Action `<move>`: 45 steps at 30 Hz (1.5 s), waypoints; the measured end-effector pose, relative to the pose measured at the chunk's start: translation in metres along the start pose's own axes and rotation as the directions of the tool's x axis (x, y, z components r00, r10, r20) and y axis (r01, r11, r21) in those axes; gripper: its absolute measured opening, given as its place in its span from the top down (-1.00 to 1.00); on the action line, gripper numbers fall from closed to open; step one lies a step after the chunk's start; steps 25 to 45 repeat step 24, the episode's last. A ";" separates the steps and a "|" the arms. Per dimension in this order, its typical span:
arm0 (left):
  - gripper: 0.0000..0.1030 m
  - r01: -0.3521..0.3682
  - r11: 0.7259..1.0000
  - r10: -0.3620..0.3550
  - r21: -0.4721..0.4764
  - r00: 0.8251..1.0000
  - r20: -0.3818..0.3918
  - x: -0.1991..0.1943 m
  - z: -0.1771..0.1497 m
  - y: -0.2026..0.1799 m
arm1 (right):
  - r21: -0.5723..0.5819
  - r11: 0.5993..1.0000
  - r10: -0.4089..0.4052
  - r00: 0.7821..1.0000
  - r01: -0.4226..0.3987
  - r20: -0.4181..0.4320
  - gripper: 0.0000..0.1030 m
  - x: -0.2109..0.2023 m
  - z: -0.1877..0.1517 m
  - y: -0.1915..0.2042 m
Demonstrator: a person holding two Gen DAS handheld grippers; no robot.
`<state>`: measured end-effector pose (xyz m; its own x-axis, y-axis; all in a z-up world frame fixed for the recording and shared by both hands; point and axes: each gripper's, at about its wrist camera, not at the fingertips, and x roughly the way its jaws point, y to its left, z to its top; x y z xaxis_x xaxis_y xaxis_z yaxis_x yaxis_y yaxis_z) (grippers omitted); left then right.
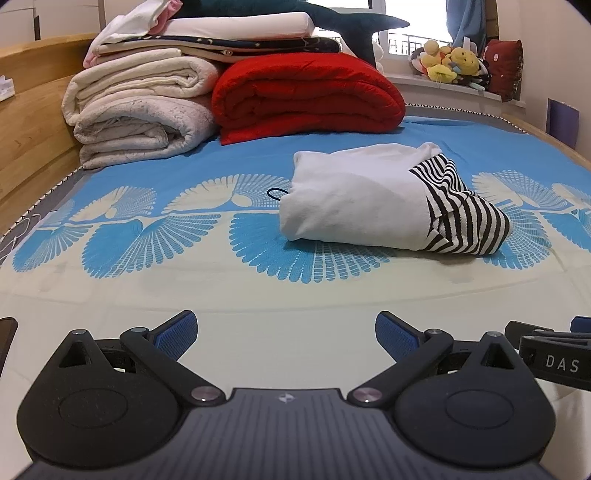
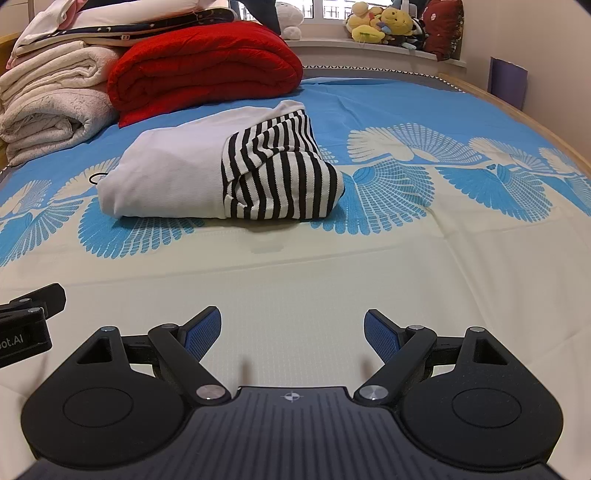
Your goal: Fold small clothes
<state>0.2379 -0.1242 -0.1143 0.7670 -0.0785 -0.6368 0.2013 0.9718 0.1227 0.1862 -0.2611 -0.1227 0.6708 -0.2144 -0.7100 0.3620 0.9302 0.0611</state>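
A folded small garment point(image 1: 354, 199), white with a black-and-white striped part point(image 1: 465, 218) at its right end, lies on the blue and cream bedspread point(image 1: 184, 288). In the right wrist view the same garment point(image 2: 173, 177) lies left of centre, its striped part point(image 2: 280, 177) toward the middle. My left gripper point(image 1: 286, 332) stands open over the cream band, well short of the garment, with nothing between its blue pads. My right gripper point(image 2: 291, 330) is open too, empty, and equally short of the garment. Each gripper shows at the edge of the other's view.
Folded cream blankets point(image 1: 140, 110) and a red quilt point(image 1: 306, 92) are stacked at the back left, under more bedding and a plush shark point(image 1: 354, 22). Plush toys point(image 1: 454, 61) sit on the windowsill. A wooden bed frame point(image 1: 33, 110) runs along the left, another rail point(image 2: 517, 110) on the right.
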 end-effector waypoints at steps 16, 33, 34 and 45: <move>-0.99 -0.004 1.000 0.004 0.005 1.000 -0.007 0.002 -0.001 -0.001 | -0.008 1.000 0.011 1.000 -0.011 -0.006 -0.66 -0.001 -0.002 0.002; -0.99 -0.008 1.000 0.008 -0.002 1.000 -0.001 0.000 -0.001 0.001 | -0.009 1.000 0.019 1.000 -0.019 -0.014 -0.66 -0.001 -0.001 0.001; -0.99 -0.008 1.000 0.008 -0.002 1.000 -0.001 0.000 -0.001 0.001 | -0.009 1.000 0.019 1.000 -0.019 -0.014 -0.66 -0.001 -0.001 0.001; -0.99 -0.008 1.000 0.008 -0.002 1.000 -0.001 0.000 -0.001 0.001 | -0.009 1.000 0.019 1.000 -0.019 -0.014 -0.66 -0.001 -0.001 0.001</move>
